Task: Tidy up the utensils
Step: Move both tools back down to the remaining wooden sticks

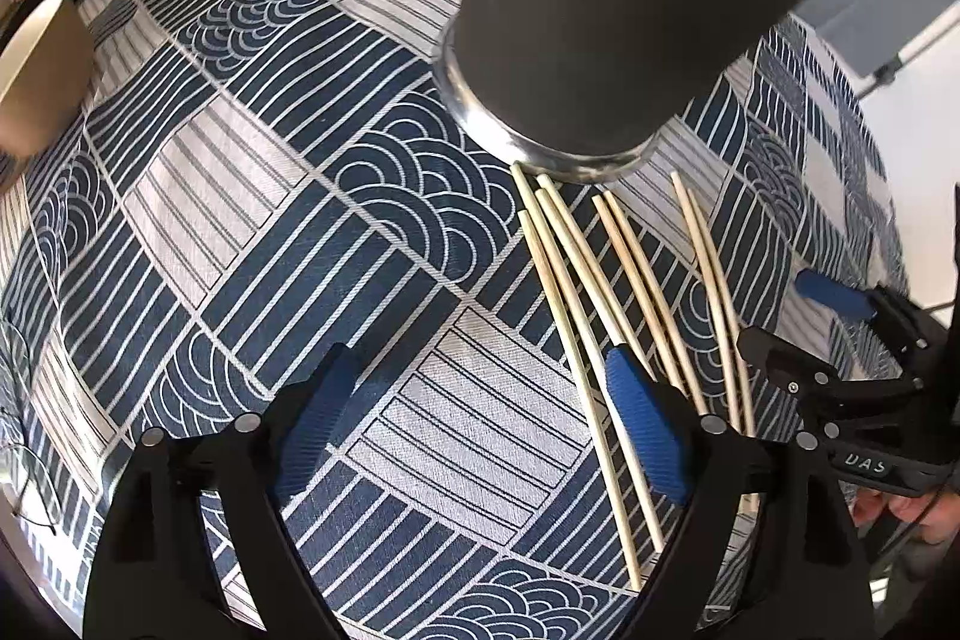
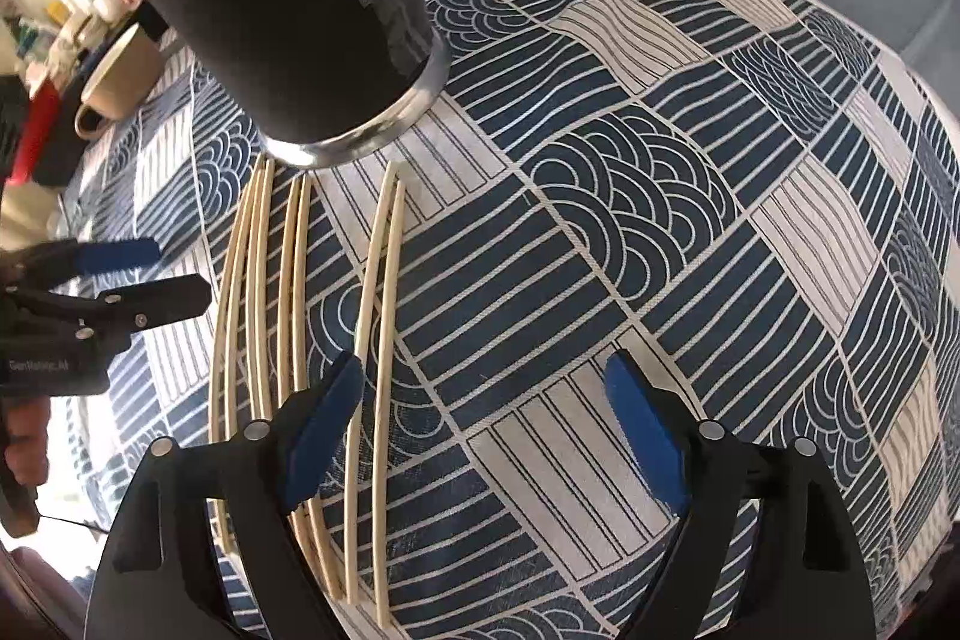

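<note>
Several pale wooden chopsticks point(image 1: 636, 280) lie side by side on the blue-and-white patterned tablecloth point(image 1: 270, 220), their far ends near the metal base of a tall dark tumbler point(image 1: 630, 10). My left gripper point(image 1: 480, 418) hangs open just above the cloth, its right pad over the leftmost chopsticks and nothing between the pads. In the right wrist view the chopsticks point(image 2: 390, 292) run down the left side below the tumbler point(image 2: 288, 10). My right gripper point(image 2: 486, 430) is open, its left pad over the rightmost chopsticks. Each gripper shows in the other's view, right point(image 1: 792, 319) and left point(image 2: 180, 274).
A beige mug point(image 2: 120, 70) stands on the cloth to the left of the tumbler, also seen as the mug point(image 1: 42, 64) at the left edge. Patterned tablecloth point(image 2: 660, 220) spreads to the right of the chopsticks. A person's hand point(image 2: 24, 448) holds the left gripper.
</note>
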